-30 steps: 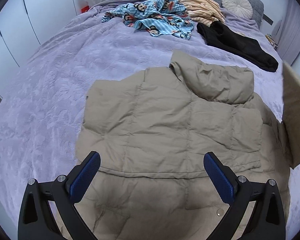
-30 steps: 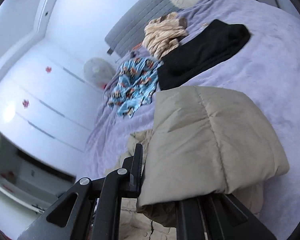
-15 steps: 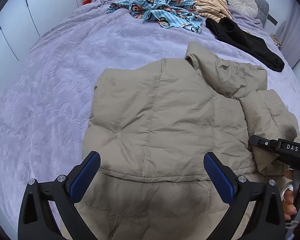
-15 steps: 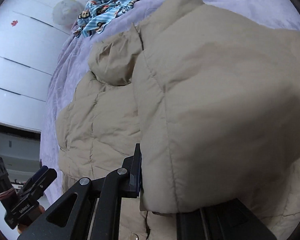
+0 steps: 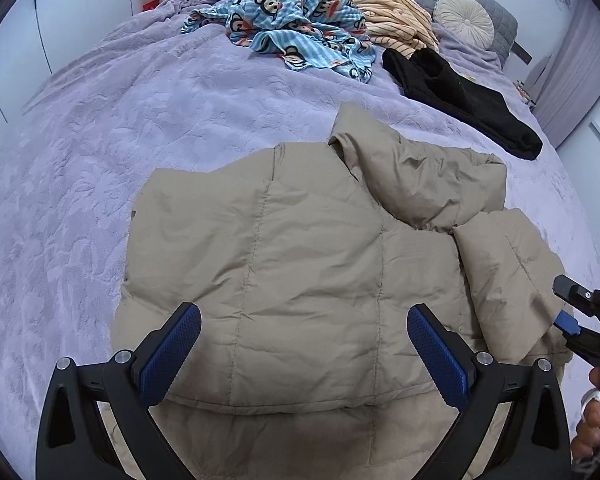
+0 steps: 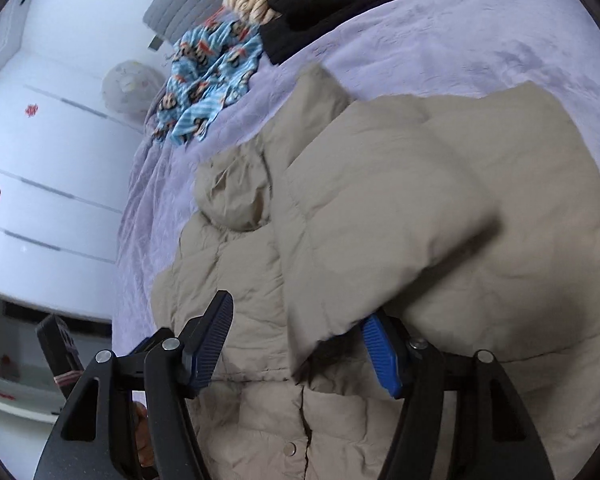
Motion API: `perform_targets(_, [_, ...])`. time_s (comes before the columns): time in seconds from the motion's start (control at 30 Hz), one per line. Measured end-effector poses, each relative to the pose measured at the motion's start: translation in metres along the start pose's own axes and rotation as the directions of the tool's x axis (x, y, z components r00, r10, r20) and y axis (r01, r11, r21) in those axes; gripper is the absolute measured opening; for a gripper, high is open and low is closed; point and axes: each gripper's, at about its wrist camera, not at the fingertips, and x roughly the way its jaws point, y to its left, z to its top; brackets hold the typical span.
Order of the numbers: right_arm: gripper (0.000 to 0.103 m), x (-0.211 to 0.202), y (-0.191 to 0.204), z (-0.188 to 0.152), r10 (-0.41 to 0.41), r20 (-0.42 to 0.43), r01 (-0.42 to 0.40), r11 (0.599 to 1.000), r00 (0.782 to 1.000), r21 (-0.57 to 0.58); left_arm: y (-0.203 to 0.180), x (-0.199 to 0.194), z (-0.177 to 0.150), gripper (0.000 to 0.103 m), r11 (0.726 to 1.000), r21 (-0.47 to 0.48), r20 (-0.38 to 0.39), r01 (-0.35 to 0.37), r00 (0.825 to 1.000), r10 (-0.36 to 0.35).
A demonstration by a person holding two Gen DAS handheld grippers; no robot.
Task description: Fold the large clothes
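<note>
Bed [image 5: 100,152]: wide, covered in lilac plush spread with embossed leaf pattern.

Jacket [image 5: 300,272]: beige quilted puffer, matte, soft creases, stitched panels. Lies on the near half of the bed, hood [image 5: 424,176] bunched at the far end. One sleeve [image 5: 504,276] is folded over onto the body along the right side. Snap button and front opening visible in the right wrist view.

Far end of bed: blue monkey-print cloth [image 5: 300,32], crumpled; tan striped garment [image 5: 392,20]; black garment [image 5: 460,96], elongated; round pleated cushion [image 5: 464,24] against grey padded headboard.

Left gripper [image 5: 304,344]: hovers above the jacket's lower body, fingers spread wide, nothing between them; blue ribbed pads.

Right gripper [image 6: 296,340]: fingers apart, the sleeve's edge draped across the right one, not pinched. Image there is motion-blurred.
</note>
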Motion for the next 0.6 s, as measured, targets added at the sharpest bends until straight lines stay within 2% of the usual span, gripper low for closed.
perform_targets(0.03, [0.048, -0.002, -0.003, 0.005, -0.006, 0.017, 0.006, 1.0, 1.0, 0.012, 0.005, -0.002, 0.002, 0.103, 1.0, -0.008, 0.005, 0.017, 1.0, -0.017])
perform_targets(0.07, [0.022, -0.001, -0.004, 0.011, -0.007, 0.025, 0.006, 1.0, 1.0, 0.015, 0.009, -0.004, 0.002, 0.103, 0.999, -0.015, 0.008, 0.038, 0.999, -0.038])
perform_targets(0.1, [0.016, 0.002, 0.0, 0.015, 0.01, 0.029, -0.01, 1.0, 1.0, 0.005, 0.014, -0.006, 0.003, 0.103, 0.998, -0.025, 0.011, 0.063, 0.998, -0.062])
perform_targets(0.17, [0.015, 0.009, 0.019, 0.017, 0.031, 0.026, -0.029, 0.998, 0.999, -0.064, 0.022, -0.01, 0.004, 0.103, 0.993, -0.046, 0.017, 0.112, 0.994, -0.111])
perform_targets(0.23, [0.015, 0.021, 0.049, 0.01, 0.043, 0.007, -0.041, 0.983, 0.999, -0.181, 0.032, -0.014, 0.006, 0.103, 0.984, -0.074, 0.022, 0.161, 0.987, -0.159])
perform_targets(0.33, [0.015, 0.05, 0.095, -0.015, 0.054, -0.072, -0.076, 0.937, 0.996, -0.341, 0.045, -0.016, 0.007, 0.103, 0.966, -0.124, 0.023, 0.227, 0.974, -0.226])
perform_targets(0.4, [0.015, 0.071, 0.116, -0.036, 0.018, -0.123, -0.068, 0.906, 0.992, -0.419, 0.05, -0.014, 0.007, 0.103, 0.951, -0.156, 0.017, 0.268, 0.963, -0.269])
perform_targets(0.5, [0.021, 0.098, 0.13, -0.062, -0.051, -0.195, -0.05, 0.876, 0.979, -0.48, 0.05, -0.01, 0.005, 0.103, 0.928, -0.17, 0.001, 0.33, 0.942, -0.335])
perform_targets(0.6, [0.035, 0.111, 0.128, -0.074, -0.087, -0.253, -0.048, 0.872, 0.964, -0.486, 0.043, -0.005, 0.006, 0.103, 0.908, -0.168, -0.022, 0.384, 0.919, -0.393])
